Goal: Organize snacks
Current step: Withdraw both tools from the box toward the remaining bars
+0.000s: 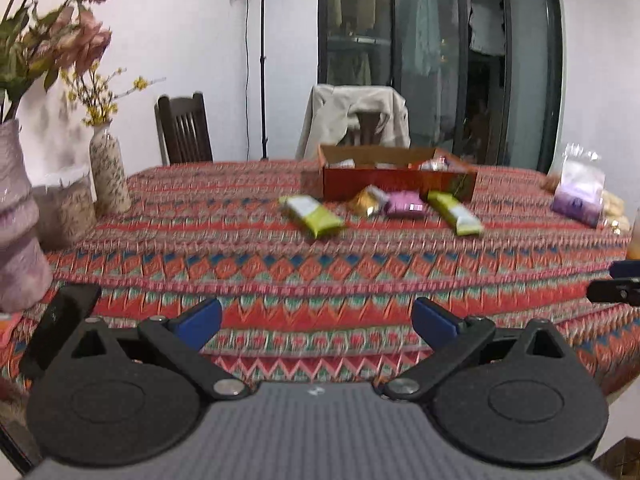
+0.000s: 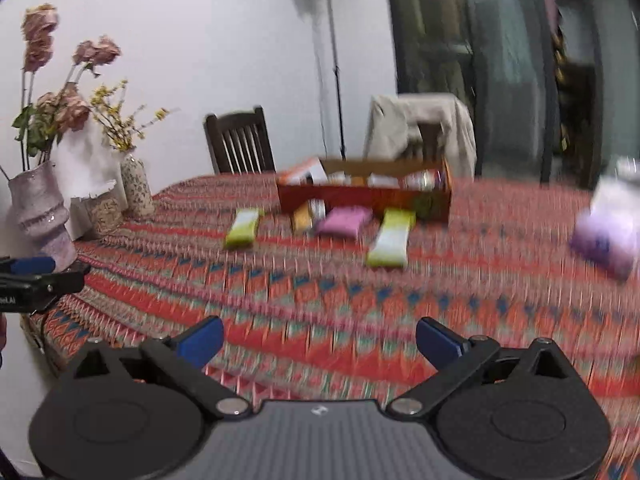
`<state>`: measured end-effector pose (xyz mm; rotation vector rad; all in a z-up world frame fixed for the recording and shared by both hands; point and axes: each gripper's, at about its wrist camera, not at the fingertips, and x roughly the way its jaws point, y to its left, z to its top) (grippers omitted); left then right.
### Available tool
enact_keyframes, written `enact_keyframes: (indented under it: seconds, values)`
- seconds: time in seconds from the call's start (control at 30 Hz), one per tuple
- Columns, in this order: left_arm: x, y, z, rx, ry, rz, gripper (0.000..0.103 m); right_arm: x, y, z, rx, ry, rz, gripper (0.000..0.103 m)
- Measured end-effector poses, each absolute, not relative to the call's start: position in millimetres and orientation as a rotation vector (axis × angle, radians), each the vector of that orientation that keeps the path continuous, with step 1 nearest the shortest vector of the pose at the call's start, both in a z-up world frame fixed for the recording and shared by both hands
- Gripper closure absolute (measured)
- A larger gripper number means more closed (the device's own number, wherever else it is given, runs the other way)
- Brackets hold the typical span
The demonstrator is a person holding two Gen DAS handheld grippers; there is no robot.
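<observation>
We find both grippers over the near edge of a table under a patterned cloth [image 1: 320, 268], each with nothing between its blue pads.

Left gripper [image 1: 316, 320]: jaws spread wide, empty. Every snack lies well ahead of them, toward the far side of the table.

From left to right in the left wrist view we record: a green-and-white bar [image 1: 314, 216], a gold packet [image 1: 368, 200], a pink packet [image 1: 404, 205], and a second green-and-white bar [image 1: 456, 213]. The gold and pink packets sit just beside each other; the two green bars flank them. All four lie just in front of an open red box [image 1: 400, 182], which already holds several packets; these are too blurred for us to identify.

Further right, near the table edge, stands a clear bag with a purple label [image 1: 578, 196], apart from the group.

Right gripper [image 2: 320, 344]: jaws likewise spread wide, empty. The same row of snacks lies well ahead of it, with the second green bar nearest its line. The view is motion-blurred.
</observation>
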<state>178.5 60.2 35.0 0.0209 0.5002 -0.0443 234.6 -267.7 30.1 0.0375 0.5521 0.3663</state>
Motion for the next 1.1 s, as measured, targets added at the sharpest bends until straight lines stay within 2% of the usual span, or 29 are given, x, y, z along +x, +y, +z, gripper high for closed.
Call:
enact_keyframes:
  seconds: [0.17, 0.6, 1.1]
  values:
    - [177, 58, 28, 0.036, 0.514, -0.036, 0.000, 219, -273, 7, 0.061, 0.610, 0.318, 0.000]
    - [209, 64, 20, -0.022, 0.572, -0.072, 0.000, 238, -265, 8, 0.024, 0.612, 0.295, 0.000]
    - [357, 64, 10, -0.112, 0.668, -0.127, 0.000, 338, -255, -5, 0.058, 0.605, 0.263, 0.000]
